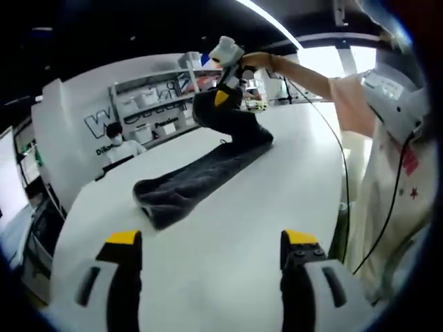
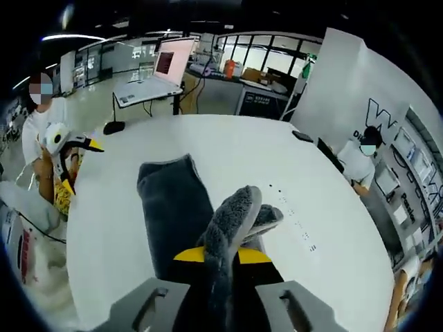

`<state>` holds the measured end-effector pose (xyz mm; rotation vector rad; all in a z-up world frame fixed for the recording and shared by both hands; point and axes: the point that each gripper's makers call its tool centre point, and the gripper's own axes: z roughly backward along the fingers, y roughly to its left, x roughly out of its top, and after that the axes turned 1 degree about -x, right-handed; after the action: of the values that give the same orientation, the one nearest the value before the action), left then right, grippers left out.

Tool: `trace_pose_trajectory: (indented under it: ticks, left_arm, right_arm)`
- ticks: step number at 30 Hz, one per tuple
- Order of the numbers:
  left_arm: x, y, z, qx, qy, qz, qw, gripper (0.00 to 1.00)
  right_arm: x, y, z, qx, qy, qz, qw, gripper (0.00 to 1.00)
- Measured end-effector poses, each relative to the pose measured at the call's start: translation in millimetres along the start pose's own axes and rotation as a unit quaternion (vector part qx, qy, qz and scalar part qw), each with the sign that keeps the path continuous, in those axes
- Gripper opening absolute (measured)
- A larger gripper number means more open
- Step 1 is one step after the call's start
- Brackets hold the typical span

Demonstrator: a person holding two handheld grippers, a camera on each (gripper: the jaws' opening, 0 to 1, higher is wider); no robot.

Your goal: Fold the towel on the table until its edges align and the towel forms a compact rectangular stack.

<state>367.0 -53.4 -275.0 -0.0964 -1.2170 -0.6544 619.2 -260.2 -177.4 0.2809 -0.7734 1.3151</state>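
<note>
In the left gripper view, the left gripper (image 1: 211, 259) hangs over the white table (image 1: 277, 194). Its two jaws with yellow tips stand wide apart and hold nothing. Well ahead of it lies the dark gray towel (image 1: 197, 176), stretched out long on the table. Its near end lies flat and a bit bunched. Its far end is lifted up off the table by the right gripper (image 1: 223, 93), held in a person's hand (image 1: 255, 61). The person's white shirt (image 1: 394, 187) is at the table's right side, and a black cable (image 1: 339, 145) runs along that edge.

In the right gripper view, the right gripper (image 2: 220, 257) pinches a fuzzy fold of the towel (image 2: 173, 200) between its yellow tips. The jaws are closed tight on the cloth. The rest of the towel lies flat beyond it, with its far edge nearly straight. The left gripper (image 2: 86, 144) shows at the table's left side, apart from the towel.

This looks like the start of a fold: one end is picked up and is ready to be carried over to the other end. The next move likely needs the lifted end laid down on the far end so the edges match. The free gripper could hold the flat end down.

There is lots of bare table on both sides of the towel, so there is room to move. The table's edge by the person is close, so the towel should stay toward the middle.
</note>
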Motion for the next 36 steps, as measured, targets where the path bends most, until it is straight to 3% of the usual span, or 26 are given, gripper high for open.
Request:
trace_pose_trajectory:
  ticks: [12, 24, 36]
  left_arm:
    - [-5.6, 0.4, 13, 0.014, -0.005, 0.008, 0.9998, 0.87]
    - [-13.1, 1.2, 22, 0.022, -0.001, 0.017, 0.9996, 0.87]
    - [-19.0, -3.7, 24, 0.022, 0.005, 0.023, 0.9995, 0.86]
  right_arm:
    - [53.5, 39, -51, 0.021, 0.006, 0.039, 0.999, 0.12]
    - [64.5, 74, -113, 0.018, 0.058, 0.057, 0.9965, 0.13]
    - [53.0, 89, -160, -0.007, 0.127, 0.102, 0.9867, 0.13]
